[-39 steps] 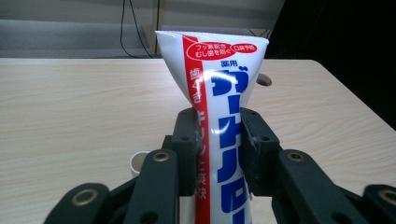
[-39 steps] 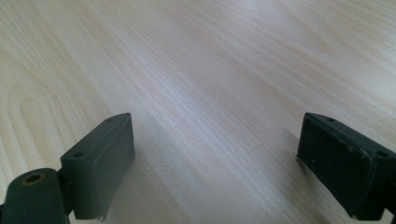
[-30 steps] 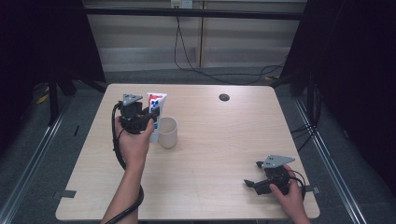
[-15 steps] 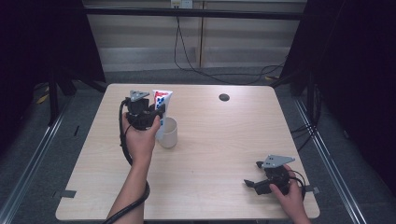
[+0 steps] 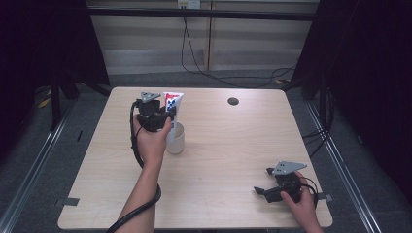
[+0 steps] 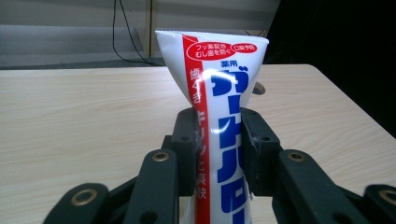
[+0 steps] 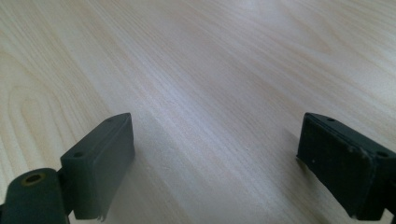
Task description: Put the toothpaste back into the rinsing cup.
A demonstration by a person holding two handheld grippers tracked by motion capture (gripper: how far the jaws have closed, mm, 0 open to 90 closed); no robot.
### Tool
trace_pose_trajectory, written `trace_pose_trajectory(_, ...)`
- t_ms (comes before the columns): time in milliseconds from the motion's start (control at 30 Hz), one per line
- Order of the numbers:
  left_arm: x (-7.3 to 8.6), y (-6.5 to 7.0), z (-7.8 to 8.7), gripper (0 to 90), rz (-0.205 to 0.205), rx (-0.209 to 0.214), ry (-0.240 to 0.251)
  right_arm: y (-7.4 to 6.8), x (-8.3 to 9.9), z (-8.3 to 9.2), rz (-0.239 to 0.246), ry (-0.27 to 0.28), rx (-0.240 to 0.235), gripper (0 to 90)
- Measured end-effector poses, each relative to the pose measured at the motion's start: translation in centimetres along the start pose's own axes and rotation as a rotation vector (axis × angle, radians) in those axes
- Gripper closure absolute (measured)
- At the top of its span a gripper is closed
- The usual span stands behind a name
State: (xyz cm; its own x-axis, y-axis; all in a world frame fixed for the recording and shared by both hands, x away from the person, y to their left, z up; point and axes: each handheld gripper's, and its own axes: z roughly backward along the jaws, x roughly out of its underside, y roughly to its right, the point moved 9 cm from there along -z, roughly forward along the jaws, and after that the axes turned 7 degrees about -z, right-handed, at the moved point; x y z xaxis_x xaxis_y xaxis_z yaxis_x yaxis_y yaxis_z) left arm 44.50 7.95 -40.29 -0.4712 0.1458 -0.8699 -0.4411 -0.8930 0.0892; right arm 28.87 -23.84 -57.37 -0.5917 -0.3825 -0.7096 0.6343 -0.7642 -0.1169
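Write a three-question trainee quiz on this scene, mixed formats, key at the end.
1. True or false: the left gripper is shut on the tube.
2. Where does the tube's lower end hang? A) above the cup B) above the dark disc C) off the table edge
3. Fill in: the right gripper has its jaws ____ with nothing between them.

Key: 1 true; 2 A; 3 open.
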Motion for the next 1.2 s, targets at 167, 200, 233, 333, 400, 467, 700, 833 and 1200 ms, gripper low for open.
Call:
trace_pose_trajectory(167,-0.3,0.0,-0.3,70.1,-0.002,-0.003,-0.001,0.0,0.0,0.0,0.0,0.0,0.0,10.5)
trace_pose_trajectory(200,-0.5,0.0,-0.4,70.1,0.001,-0.003,0.004,0.0,0.0,0.0,0.001,0.0,0.0,10.5)
trace_pose_trajectory(233,-0.6,0.1,-0.5,70.0,-0.001,0.0,0.004,0.0,0.0,0.0,0.001,0.0,0.0,10.5)
trace_pose_trajectory(333,-0.8,0.2,-0.7,69.9,-0.012,-0.006,0.006,0.0,0.0,0.0,0.001,0.0,0.0,10.5)
trace_pose_trajectory(400,-0.8,0.2,-0.7,69.9,-0.015,-0.009,0.008,0.0,0.0,0.0,0.001,0.0,0.0,10.4)
trace_pose_trajectory(467,-0.8,0.3,-1.0,69.9,-0.025,-0.014,0.006,0.0,0.0,0.0,0.001,0.0,0.0,10.5)
trace_pose_trajectory(700,-0.8,0.3,-1.8,69.8,-0.037,-0.016,0.005,0.0,0.0,0.0,0.001,0.0,0.0,10.5)
trace_pose_trajectory(833,-0.8,0.3,-2.2,69.7,-0.033,-0.015,0.007,0.0,0.0,0.0,0.004,0.002,0.001,10.4)
trace_pose_trajectory(1200,-0.4,0.1,-3.2,69.4,-0.017,-0.015,0.011,0.0,0.0,0.0,0.001,0.0,0.0,10.4)
